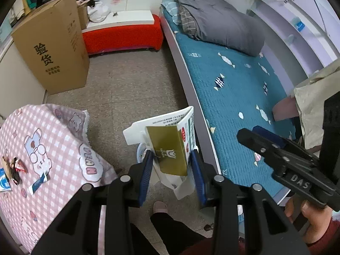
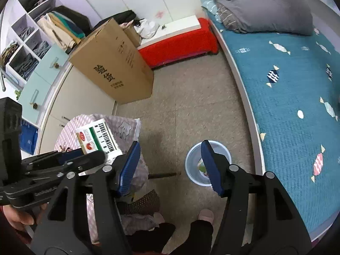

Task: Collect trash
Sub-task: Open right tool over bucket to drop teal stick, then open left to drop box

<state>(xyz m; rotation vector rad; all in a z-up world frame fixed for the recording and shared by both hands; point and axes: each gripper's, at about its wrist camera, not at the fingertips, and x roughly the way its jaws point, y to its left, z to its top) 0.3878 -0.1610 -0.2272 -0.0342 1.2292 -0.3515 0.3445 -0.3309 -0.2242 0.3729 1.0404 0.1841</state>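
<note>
My left gripper (image 1: pixel 172 165) clamped on flattened white-and-gold carton (image 1: pixel 170 146), blue pads pressing both sides, carton held upright over floor between pink checked table (image 1: pixel 42 148) and bed (image 1: pixel 233 89). My right gripper (image 2: pixel 170 165) jaws apart, nothing between pads. Pale blue bin (image 2: pixel 207 163) on floor below right gripper, just beside bed edge, some scraps inside. Wrappers (image 1: pixel 14 167) on table, well apart from both grippers.
</note>
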